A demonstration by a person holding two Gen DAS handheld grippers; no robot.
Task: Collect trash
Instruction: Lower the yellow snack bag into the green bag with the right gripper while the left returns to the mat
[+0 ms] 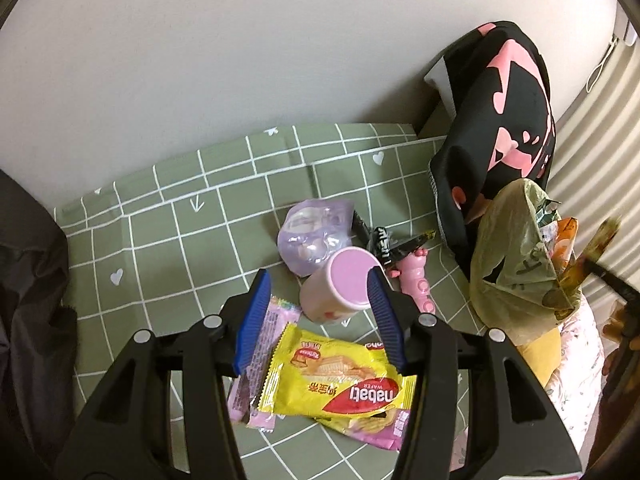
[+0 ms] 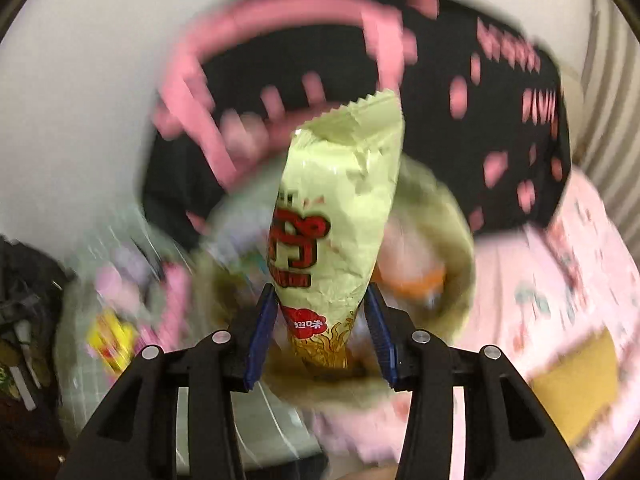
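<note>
My left gripper (image 1: pixel 318 284) is open above the green checked tablecloth (image 1: pixel 160 240), over a yellow Nabati wafer wrapper (image 1: pixel 340 384) with pink wrappers (image 1: pixel 256 360) beneath it. A pink cup (image 1: pixel 340 284) lies on its side just ahead of the fingers. Beyond it are a lilac plastic pouch (image 1: pixel 312 232), a black wrapper (image 1: pixel 384 244) and a pink toy (image 1: pixel 416 284). An olive trash bag (image 1: pixel 516 264) stands at the right with wrappers in it. My right gripper (image 2: pixel 322 292) holds a pale green snack bag (image 2: pixel 340 216) above the trash bag's mouth (image 2: pixel 452 240); that view is blurred.
A black bag with pink print (image 1: pixel 504 120) leans against the white wall behind the trash bag. A pink floral cloth (image 1: pixel 580 356) and a yellow item (image 1: pixel 540 352) lie at the right. Dark fabric (image 1: pixel 28 280) lies at the left edge.
</note>
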